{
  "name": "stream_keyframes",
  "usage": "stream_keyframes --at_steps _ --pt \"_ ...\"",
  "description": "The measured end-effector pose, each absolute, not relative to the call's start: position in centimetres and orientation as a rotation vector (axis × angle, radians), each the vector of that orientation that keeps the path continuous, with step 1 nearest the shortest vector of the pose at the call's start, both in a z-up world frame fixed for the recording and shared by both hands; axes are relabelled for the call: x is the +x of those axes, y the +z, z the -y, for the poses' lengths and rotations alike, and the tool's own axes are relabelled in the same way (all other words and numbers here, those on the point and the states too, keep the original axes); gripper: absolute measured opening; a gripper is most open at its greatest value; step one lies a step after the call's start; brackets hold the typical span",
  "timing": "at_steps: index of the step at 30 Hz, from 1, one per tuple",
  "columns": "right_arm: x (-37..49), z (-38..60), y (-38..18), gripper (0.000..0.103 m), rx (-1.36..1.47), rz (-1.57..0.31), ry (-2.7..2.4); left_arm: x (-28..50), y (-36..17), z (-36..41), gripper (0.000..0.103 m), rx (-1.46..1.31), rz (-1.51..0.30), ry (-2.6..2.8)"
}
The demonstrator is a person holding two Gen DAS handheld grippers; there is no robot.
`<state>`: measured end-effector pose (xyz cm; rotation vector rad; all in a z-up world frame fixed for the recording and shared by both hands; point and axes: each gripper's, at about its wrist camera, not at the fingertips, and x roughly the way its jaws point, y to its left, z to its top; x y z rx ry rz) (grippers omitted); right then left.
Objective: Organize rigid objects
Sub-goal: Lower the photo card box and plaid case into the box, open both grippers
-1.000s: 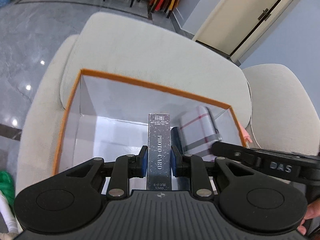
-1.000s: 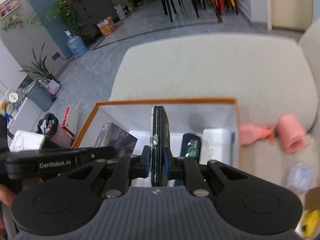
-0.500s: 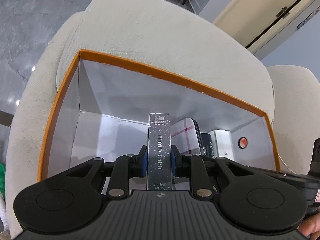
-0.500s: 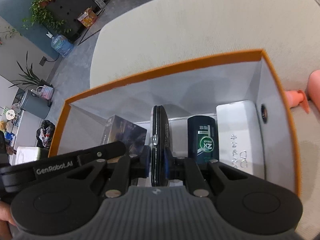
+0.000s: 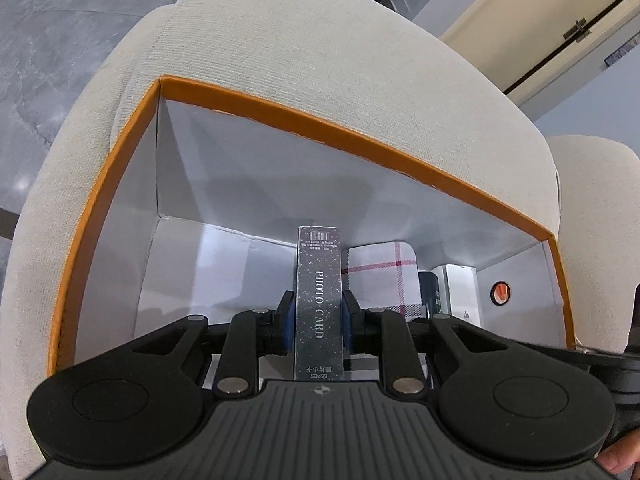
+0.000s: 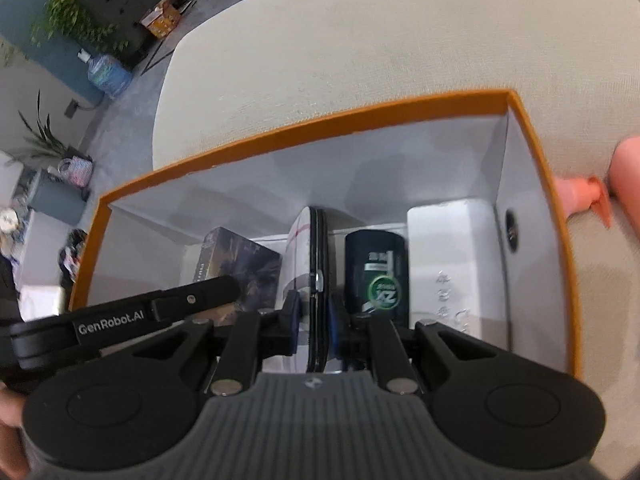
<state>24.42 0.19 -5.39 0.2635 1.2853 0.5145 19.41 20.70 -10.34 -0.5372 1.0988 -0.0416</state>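
Orange-rimmed box (image 5: 344,136) now fills both views: both grippers have descended into it. Left gripper (image 5: 318,322) clenches the photo-card pack (image 5: 319,304); right gripper (image 6: 314,316) clenches a plaid case (image 6: 306,264), beside the dark can (image 6: 376,276). Release appears imminent.

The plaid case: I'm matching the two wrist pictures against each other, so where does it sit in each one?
Left wrist view: the plaid case stands right of centre, just right of the photo card box that the left gripper holds.
Right wrist view: the plaid case is at centre, edge-on, clamped in the right gripper.
Shared landmark: the dark bottle with a green label, just right of the case in both.
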Motion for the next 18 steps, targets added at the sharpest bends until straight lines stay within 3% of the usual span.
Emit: stream_keyframes --at_steps 8,12,18 --pt "23.7 -2.9 -5.0 0.012 0.065 -1.241 0.514 19.8 -10.2 -19.9 0.025 -0.510 -1.109 -0.028" --pt "22.8 -3.3 -3.9 0.018 -0.008 -1.187 0.533 19.9 -10.2 -19.7 0.025 -0.519 -1.099 -0.027" --pt "21.4 -1.1 -3.1 0.018 -0.016 -1.140 0.529 19.9 -10.5 -20.2 0.025 -0.533 -1.119 -0.034"
